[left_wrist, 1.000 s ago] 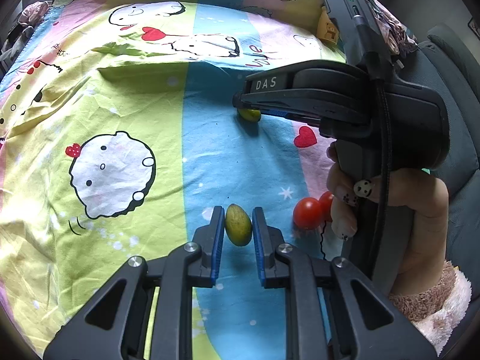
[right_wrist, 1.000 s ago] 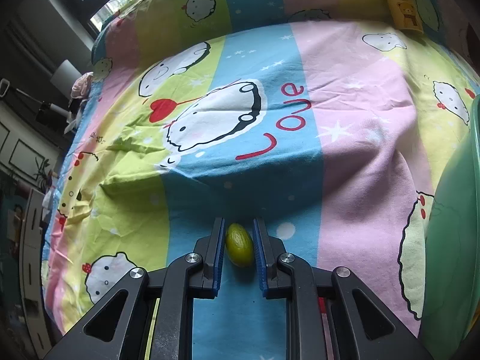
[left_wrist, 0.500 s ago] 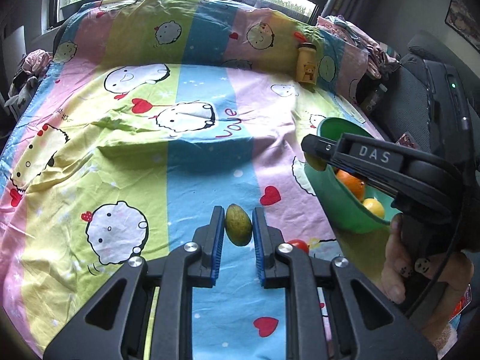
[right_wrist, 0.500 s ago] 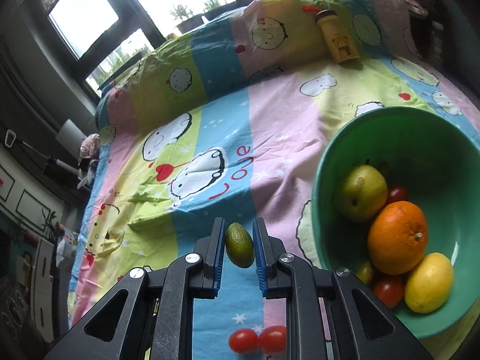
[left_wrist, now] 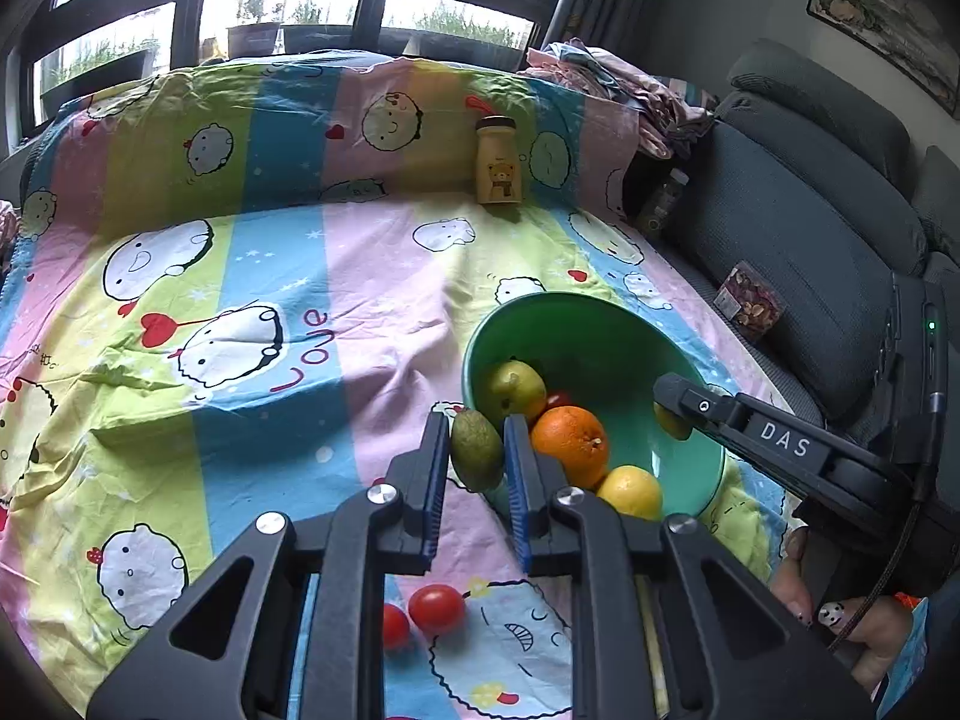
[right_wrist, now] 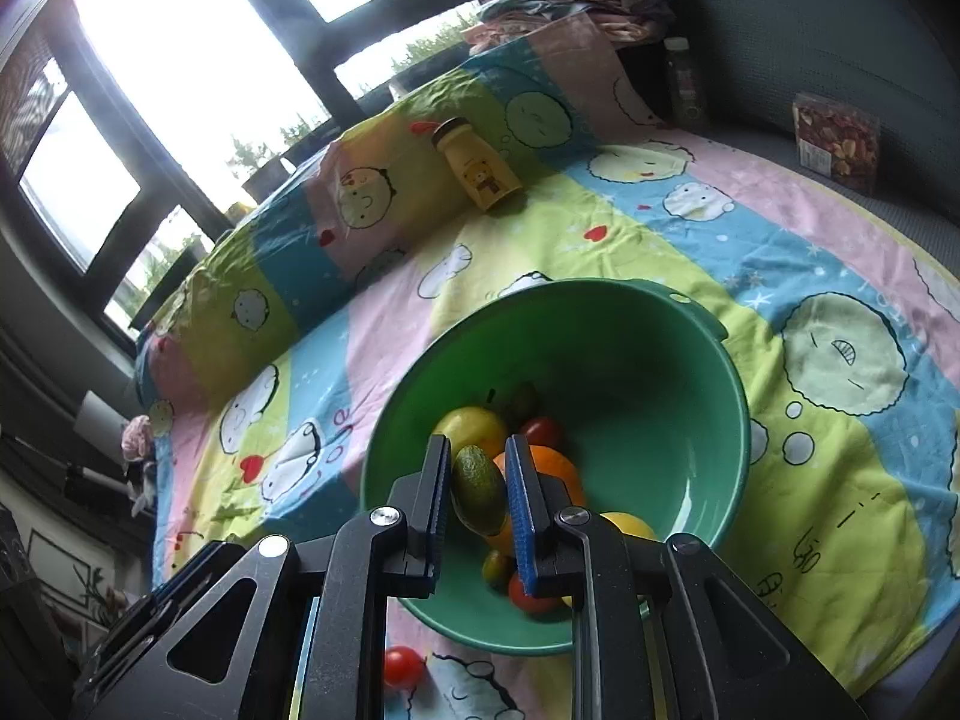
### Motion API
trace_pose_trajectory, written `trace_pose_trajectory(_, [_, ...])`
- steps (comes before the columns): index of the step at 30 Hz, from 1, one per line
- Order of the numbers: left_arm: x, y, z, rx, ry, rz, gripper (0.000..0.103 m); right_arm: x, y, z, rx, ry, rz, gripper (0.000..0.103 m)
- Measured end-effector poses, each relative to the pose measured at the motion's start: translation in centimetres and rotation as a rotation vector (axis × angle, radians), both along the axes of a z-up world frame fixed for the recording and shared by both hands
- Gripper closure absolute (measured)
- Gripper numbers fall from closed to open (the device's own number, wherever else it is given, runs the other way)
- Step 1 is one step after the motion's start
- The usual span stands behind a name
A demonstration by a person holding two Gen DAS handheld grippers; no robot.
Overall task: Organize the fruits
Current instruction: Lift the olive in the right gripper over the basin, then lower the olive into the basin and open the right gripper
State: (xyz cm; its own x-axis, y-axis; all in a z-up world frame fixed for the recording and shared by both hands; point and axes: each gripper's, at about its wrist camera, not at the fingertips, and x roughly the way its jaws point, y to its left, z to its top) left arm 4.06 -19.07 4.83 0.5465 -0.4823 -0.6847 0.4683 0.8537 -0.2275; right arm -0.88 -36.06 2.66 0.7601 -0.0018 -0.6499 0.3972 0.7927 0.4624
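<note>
- fruits go into the green bowl (left_wrist: pixel 690 480), which sits on the cartoon-print sheet (left_wrist: pixel 240 408) and serves as landmark for everything below.
- far left of the bowl: only bare striped sheet, nothing to collect there.
- near-left of the bowl, low in the left wrist view: two cherry tomatoes (left_wrist: pixel 436 608) lie loose on the sheet, not yet gathered.
- left gripper (left_wrist: pixel 477 459): pinching a small olive-green fruit (left_wrist: pixel 477 459), long axis upright between the blue pads; it hangs just outside the bowl's near-left rim.
- inside the bowl: a green pear (left_wrist: pixel 513 387), an orange (left_wrist: pixel 570 438), a lemon (left_wrist: pixel 630 491) and red tomatoes, crowded toward the near side; the far side is open.
- right gripper (right_wrist: pixel 479 489): clamped on a second green fruit (right_wrist: pixel 479 489), also upright, already over the bowl's interior above the orange.
- judgement: the right gripper is nearer the drop, the bowl directly beneath it; the left needs a short move rightward over the rim.
- beyond the bowl: a yellow bear bottle (left_wrist: pixel 497 162) stands against the raised sheet.
</note>
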Motion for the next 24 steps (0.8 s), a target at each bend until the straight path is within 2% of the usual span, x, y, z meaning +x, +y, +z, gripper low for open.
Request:
trace_pose_trajectory(8, [0.7,-4.0,-0.8,0.007,0.021,-0.06,0.085,-0.4,-2.0,-1.2,0.056,0.022,-0.024,0.083])
trace_pose_trajectory(17, [1.2,-5.9,-2.5,0.012,0.061,-0.083,0.084,-0.7,-2.5,-1.7,0.074,0.038,-0.031,0.082])
trace_pose_trajectory(18, [1.2,-5.9,-2.5,0.01,0.059,-0.085,0.079,-0.8,-2.5,-1.7,0.071,0.042,-0.035,0.082])
trace_pose_trajectory(19, [1.1,-5.8,-2.4,0.006,0.059,-0.084,0.07,-0.8,-2.5,-1.6,0.065,0.052,-0.039,0.077])
trace_pose_trajectory(21, [0.9,-5.5,-2.2,0.0,0.052,-0.084,0.06,-0.9,-2.4,-1.4,0.06,0.054,-0.041,0.066])
trace_pose_trajectory(24, [0.4,-4.5,-1.4,0.0,0.029,-0.07,0.054,-1.3,-2.1,-0.9,0.062,0.027,-0.021,0.062])
